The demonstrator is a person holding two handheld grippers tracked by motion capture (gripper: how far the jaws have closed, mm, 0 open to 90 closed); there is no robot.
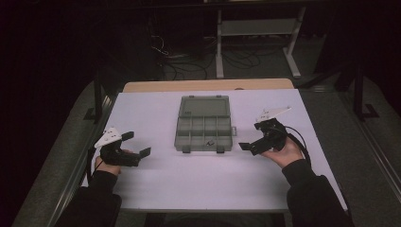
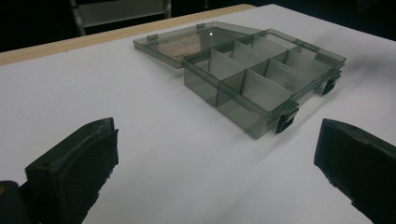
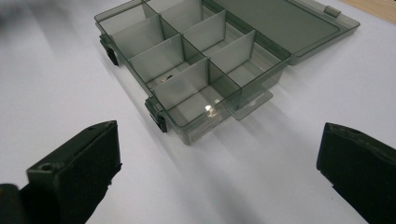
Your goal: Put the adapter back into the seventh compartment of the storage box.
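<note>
A smoky translucent plastic organizer box (image 1: 204, 124) lies open at the centre of the white surface (image 1: 156, 179), its flat lid folded back toward the top of the frame, long axis running up the frame (latches face the person). The left gripper (image 1: 139, 144) and right gripper (image 1: 247, 145) flank it, fingers spread wide, grasping nothing. The right gripper view reveals thin dividers and a small glinting bit inside one compartment.

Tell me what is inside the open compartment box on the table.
The compartment box holds upright dividers forming bare-looking cells. In the right gripper view a small pale speck lies in one cell; what it is I cannot tell. The dividers cover parts of some cell floors.
</note>
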